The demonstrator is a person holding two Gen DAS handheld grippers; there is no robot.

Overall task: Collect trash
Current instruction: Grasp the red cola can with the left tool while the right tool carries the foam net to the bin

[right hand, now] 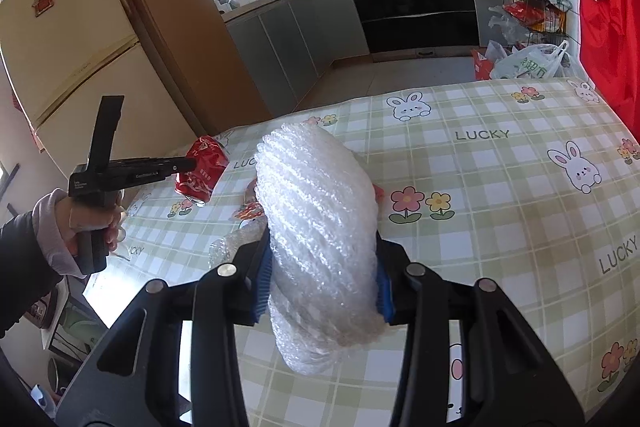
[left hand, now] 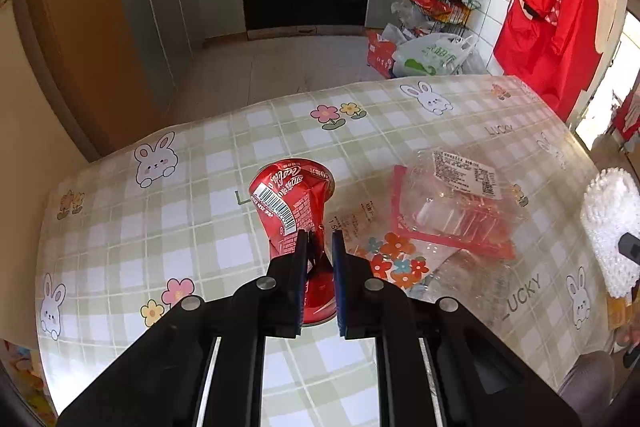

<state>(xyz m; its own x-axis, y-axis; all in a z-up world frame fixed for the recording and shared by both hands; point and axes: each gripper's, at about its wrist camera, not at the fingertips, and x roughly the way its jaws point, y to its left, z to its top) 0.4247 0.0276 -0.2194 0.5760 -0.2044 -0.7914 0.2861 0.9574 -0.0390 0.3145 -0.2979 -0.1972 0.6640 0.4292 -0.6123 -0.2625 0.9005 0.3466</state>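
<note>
Left gripper (left hand: 320, 239) pinching crushed red can (left hand: 294, 203) apparently off table, right gripper (right hand: 322, 267) clamping bubble wrap (right hand: 320, 227)

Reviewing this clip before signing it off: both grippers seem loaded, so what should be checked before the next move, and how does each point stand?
1. Left gripper clamped on the crushed red can: ok.
2. Can clear of the table, seen from the right wrist view: ok.
3. Right gripper clamped on the bubble wrap roll: ok.
4. Table cleared of trash: not ok, a clear plastic package lies there.
5. Bin or bag to drop into: cannot tell.
</note>
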